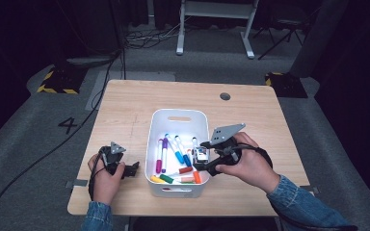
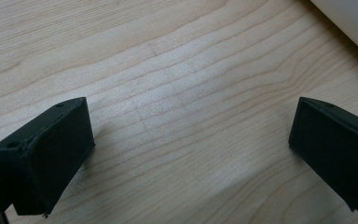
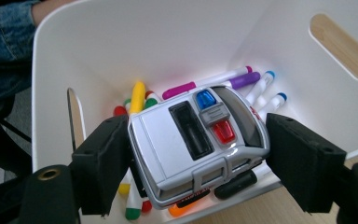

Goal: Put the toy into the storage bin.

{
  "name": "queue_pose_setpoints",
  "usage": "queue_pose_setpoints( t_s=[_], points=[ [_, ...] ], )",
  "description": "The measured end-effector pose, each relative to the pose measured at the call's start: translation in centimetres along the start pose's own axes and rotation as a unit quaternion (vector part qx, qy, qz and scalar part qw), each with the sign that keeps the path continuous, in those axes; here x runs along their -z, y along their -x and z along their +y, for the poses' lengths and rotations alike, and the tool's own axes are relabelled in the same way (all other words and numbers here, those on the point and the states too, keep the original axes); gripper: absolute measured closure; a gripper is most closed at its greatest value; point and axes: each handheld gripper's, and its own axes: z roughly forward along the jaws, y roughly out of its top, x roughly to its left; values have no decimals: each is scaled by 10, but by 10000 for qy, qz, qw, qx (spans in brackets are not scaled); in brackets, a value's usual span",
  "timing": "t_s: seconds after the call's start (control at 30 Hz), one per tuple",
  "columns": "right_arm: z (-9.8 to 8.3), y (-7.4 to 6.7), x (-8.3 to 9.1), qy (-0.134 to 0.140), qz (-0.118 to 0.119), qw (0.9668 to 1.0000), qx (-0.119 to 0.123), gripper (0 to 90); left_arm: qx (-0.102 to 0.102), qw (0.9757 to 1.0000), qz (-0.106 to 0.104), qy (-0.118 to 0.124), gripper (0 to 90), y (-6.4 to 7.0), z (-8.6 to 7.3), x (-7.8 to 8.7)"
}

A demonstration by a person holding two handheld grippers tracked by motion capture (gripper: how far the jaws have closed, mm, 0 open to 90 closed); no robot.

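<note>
Toy car (image 3: pixel 198 144), silver-white with a blue and a red roof light, pinched lengthwise between the jaws of the right claw (image 3: pixel 196 161) and held above the near right part of the bin (image 3: pixel 135 42); in the high view the car (image 1: pixel 201 154) sits just inside the bin's right wall (image 1: pixel 206 139). The car hangs over the markers (image 3: pixel 214 84) lying loose on the bin floor: purple, blue, yellow, green, red and orange caps can be told apart. Whether the car touches the markers beneath it cannot be told.

Progress, as a judgement: the car is gripped and already over the bin, so either the lowering and release or the lift clear of the rim is left; the jaws have not yet let go.

Left claw (image 1: pixel 125 169) rests low over bare bench (image 2: pixel 177 93) just beside the bin's left wall, jaws spread wide with nothing between them.

Writing: red lettering along the car's lower edge, partly hidden, too incomplete to read with confidence. A "4" (image 1: pixel 68 125) is marked on the floor left of the bench.
</note>
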Motion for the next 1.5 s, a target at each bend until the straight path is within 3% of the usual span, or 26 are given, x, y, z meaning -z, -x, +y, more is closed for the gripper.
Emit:
queue_pose_setpoints(
  t_s=[0.43, 0.6, 0.97, 1.1, 1.33, 1.5],
  points=[
    [3, -7, -18, -571, -72, 9973, 455, 239, 0, 10000, -3, -2, 0, 0, 0, 0],
    [6, -8, -22, -793, -58, 9958, 462, 239, 8, 10000, -11, -1, 0, 0, 0, 0],
    [12, -7, -33, -1287, -49, 9897, 632, 236, -8, 10000, -18, 6, 0, 0, 0, 0],
    [12, -9, -35, -1400, -101, 9854, 965, 220, -1, 10000, -27, 7, 0, 0, 0, 0],
    [10, -11, -30, -1306, -45, 9877, 855, 252, 0, 10000, -36, 14, 1, 0, 0, 0],
    [11, -10, -19, -1037, -95, 9915, 779, 261, -9, 10000, -32, 13, 1, 0, -1, 0]
  ],
)
